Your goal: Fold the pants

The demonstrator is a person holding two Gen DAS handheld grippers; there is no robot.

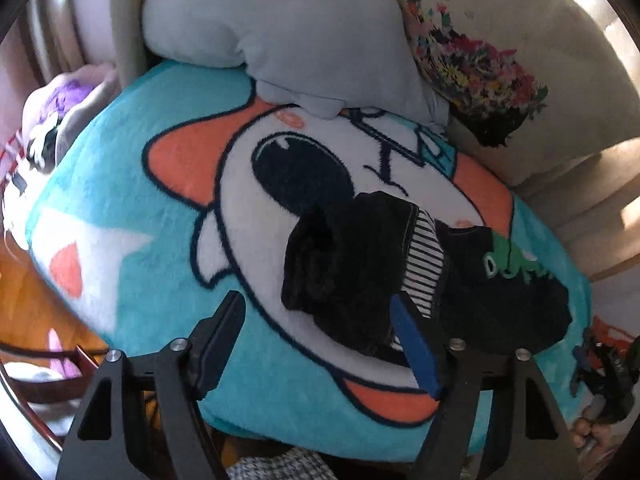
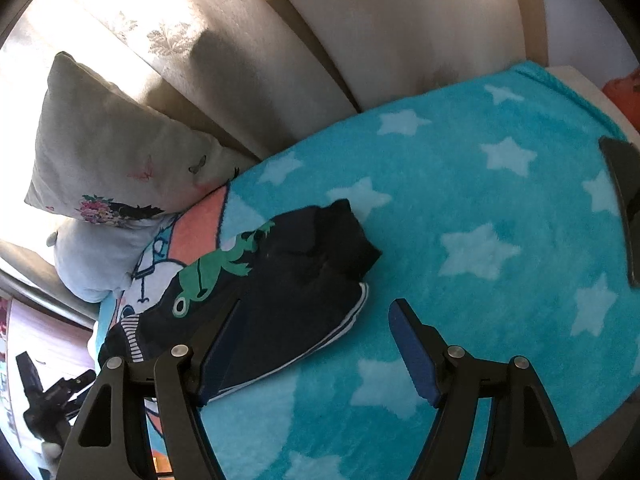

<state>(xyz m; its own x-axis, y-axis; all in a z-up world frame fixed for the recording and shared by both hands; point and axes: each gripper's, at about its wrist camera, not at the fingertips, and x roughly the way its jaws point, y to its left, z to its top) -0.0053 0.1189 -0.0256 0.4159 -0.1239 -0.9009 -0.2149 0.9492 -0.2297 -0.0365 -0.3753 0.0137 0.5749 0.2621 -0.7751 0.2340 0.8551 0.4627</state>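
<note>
Both of your tongs, left (image 1: 320, 332) and right (image 2: 316, 340), hang spread apart and empty over the dark pants (image 2: 288, 280), which lie bunched and seemingly only partly folded on the turquoise blanket (image 2: 480, 200), just below the floral cushion (image 2: 120, 140).

So the whole thing sits on a beige sofa (image 2: 304, 24) covered by a turquoise fleece blanket (image 2: 480, 208) with white stars and a cartoon face. Dark pants (image 2: 296, 280) with a green frog print lie bunched on the blanket; a grey pillow (image 1: 288, 28) and floral cushion (image 1: 512, 52) sit at the far end.
</note>
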